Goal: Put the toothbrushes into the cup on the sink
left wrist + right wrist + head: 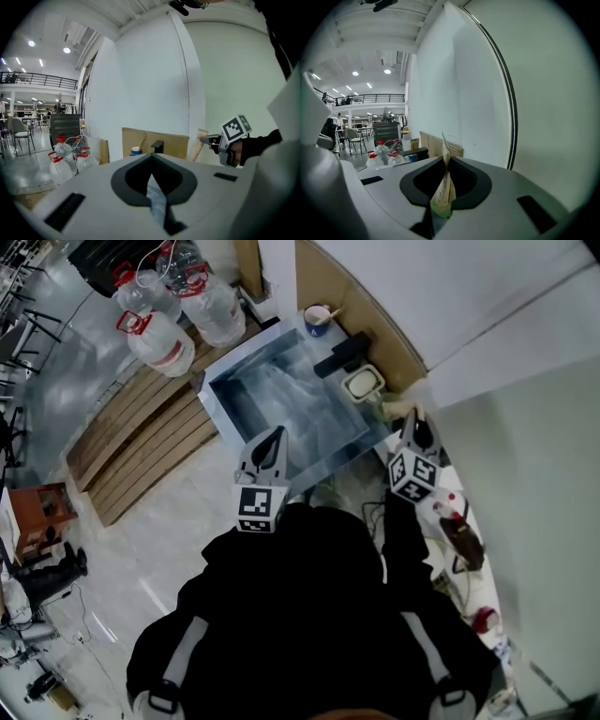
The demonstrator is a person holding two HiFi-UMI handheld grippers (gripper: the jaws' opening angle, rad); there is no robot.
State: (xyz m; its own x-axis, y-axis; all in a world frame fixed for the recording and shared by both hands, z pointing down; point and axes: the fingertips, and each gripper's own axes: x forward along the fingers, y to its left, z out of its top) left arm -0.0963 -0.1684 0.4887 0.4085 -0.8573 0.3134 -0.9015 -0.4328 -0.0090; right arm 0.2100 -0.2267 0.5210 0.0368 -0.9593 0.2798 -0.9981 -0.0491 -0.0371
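Steel sink point(214, 399) fills the middle of the head view, and the blue cup point(317, 320) sits on the bench at its far corner, top centre of the frame. Right tool point(415, 423) is clamped tight on a thin beige packet point(394, 410), likely a wrapped toothbrush, with its long axis running straight out past the jaw tips. From that tool, the cup lies up and to the left, across the sink's back corner. Left tool point(272, 442) hangs over the near rim, jaws meeting at the tip, nothing clearly gripped. Expect the right to carry.
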